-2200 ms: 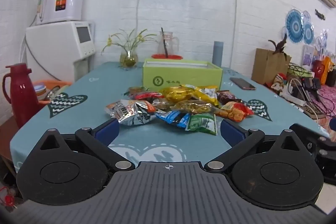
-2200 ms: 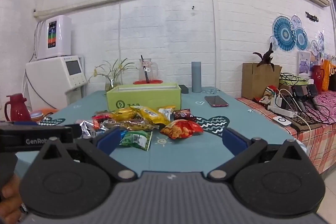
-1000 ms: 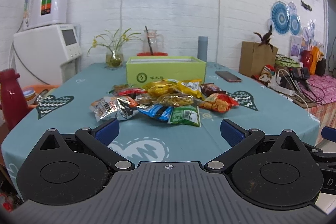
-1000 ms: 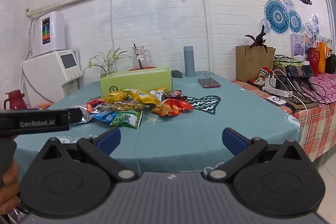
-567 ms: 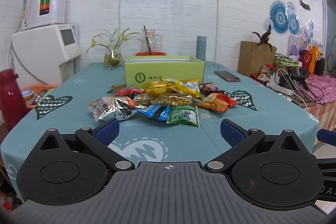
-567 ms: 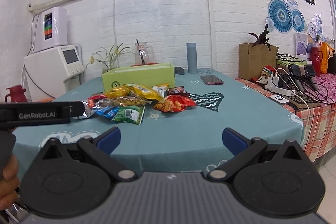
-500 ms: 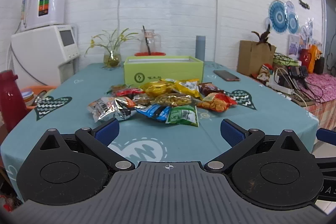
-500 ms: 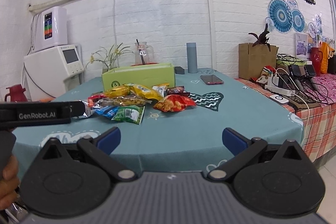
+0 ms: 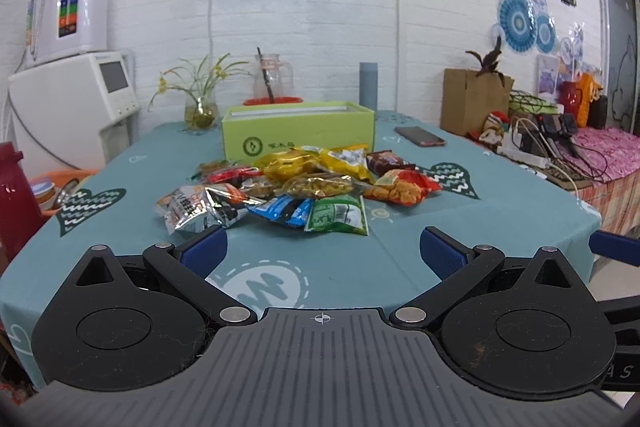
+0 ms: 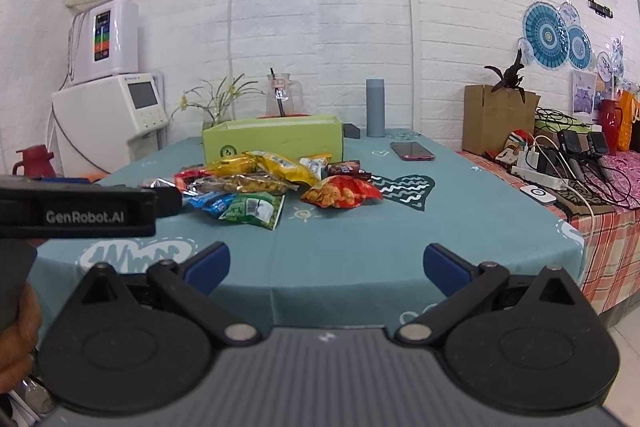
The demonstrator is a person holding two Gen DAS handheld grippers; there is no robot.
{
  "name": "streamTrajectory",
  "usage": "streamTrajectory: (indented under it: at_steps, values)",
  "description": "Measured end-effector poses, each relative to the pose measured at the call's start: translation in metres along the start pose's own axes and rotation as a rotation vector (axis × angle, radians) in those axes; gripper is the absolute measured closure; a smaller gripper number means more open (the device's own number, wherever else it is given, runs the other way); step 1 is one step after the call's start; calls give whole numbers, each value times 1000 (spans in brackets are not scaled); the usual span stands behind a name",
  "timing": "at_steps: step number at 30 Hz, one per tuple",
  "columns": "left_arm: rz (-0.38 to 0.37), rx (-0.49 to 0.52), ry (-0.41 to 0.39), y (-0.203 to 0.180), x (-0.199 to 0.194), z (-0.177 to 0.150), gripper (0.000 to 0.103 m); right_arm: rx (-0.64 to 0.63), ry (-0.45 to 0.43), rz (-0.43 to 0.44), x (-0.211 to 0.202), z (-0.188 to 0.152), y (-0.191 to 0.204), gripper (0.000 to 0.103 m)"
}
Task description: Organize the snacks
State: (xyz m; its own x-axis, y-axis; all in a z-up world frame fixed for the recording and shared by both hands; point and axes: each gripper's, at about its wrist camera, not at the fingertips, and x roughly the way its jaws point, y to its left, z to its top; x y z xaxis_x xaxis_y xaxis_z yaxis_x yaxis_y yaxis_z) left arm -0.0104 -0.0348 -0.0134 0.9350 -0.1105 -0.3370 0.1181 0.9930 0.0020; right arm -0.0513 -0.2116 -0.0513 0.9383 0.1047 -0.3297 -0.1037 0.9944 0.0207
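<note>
A pile of snack packets (image 9: 296, 183) lies mid-table on the teal cloth (image 9: 400, 259), in front of an open lime-green box (image 9: 298, 135). The pile also shows in the right wrist view (image 10: 272, 187), with the box (image 10: 276, 139) behind it. A green packet (image 9: 338, 217) and a silver packet (image 9: 196, 209) lie nearest; an orange-red packet (image 9: 402, 187) lies at the right. My left gripper (image 9: 322, 253) is open and empty, short of the pile above the table's near edge. My right gripper (image 10: 326, 265) is open and empty, further back off the table edge.
A phone (image 9: 420, 136), a grey bottle (image 9: 368, 81), a glass jug (image 9: 272, 77) and a flower vase (image 9: 198, 107) stand behind the box. A red flask (image 9: 12, 187) is at far left. A side table with chargers and cables (image 10: 560, 163) is to the right.
Both grippers have drawn back from the table over the last two seconds and stay open. In the last half second the views barely shift. The snacks have not moved.
</note>
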Motion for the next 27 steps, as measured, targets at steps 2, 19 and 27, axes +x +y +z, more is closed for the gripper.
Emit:
streamTrajectory:
  at_steps: [2,19,27]
  values:
    - [-4,-14,14,6,8,2,11,1,-51,34,10,0,0,0]
    - [-32,-164,321,58,136,6,21,-60,283,19,190,2,-21,0]
    - [-72,-240,302,112,117,19,16,-37,365,72,195,18,-32,0]
